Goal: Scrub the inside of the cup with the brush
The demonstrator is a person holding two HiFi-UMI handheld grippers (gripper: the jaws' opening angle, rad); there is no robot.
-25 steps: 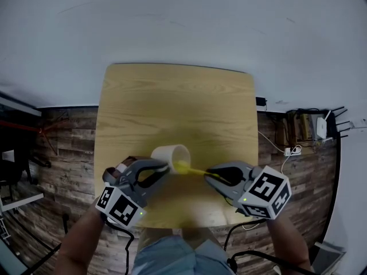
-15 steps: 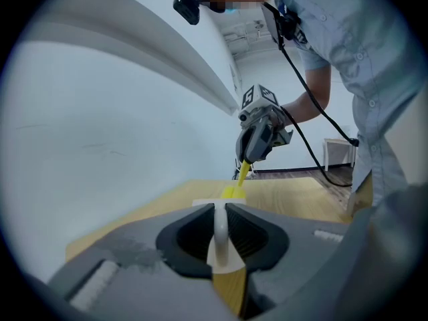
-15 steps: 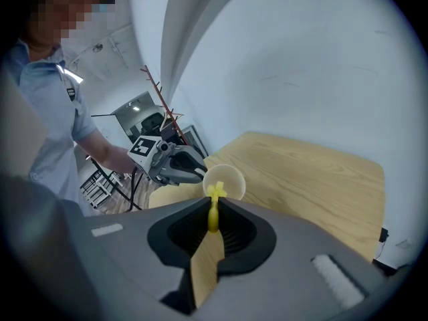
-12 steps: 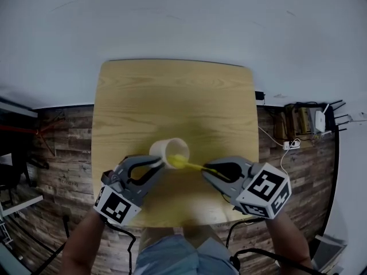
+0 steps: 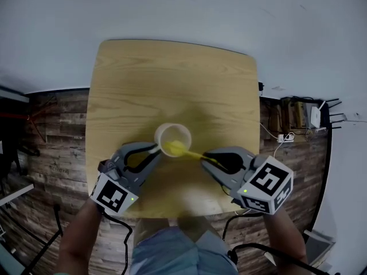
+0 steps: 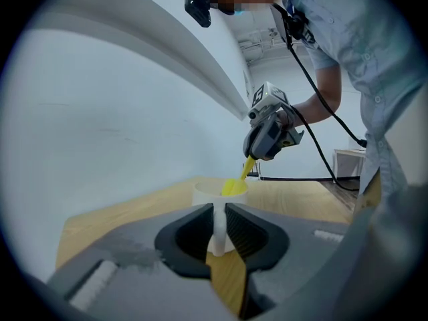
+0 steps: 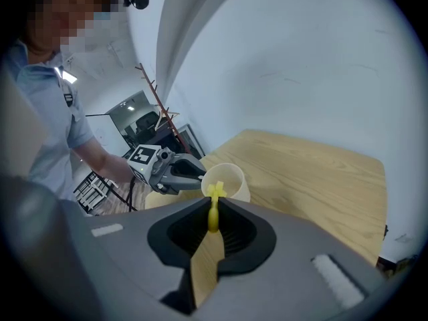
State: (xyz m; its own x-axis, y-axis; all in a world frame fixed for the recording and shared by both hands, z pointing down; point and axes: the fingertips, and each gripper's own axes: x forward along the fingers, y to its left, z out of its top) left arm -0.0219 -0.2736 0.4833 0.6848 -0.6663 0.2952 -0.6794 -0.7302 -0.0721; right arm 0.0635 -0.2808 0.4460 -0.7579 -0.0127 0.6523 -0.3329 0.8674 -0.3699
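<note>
**Brush head inside the upright cup**

We see a cream cup point(image 5: 172, 137) with its mouth facing up, over the near middle of the wooden table point(image 5: 172, 79). Its pale handle sits clamped between the jaws of the left gripper point(image 5: 156, 149). We also see a slim yellow brush point(image 5: 186, 152) slanting down from the right gripper point(image 5: 203, 158), which pinches its thin handle. The flat yellow head dips past the rim into the cup.

no readable text or labels anywhere
</note>
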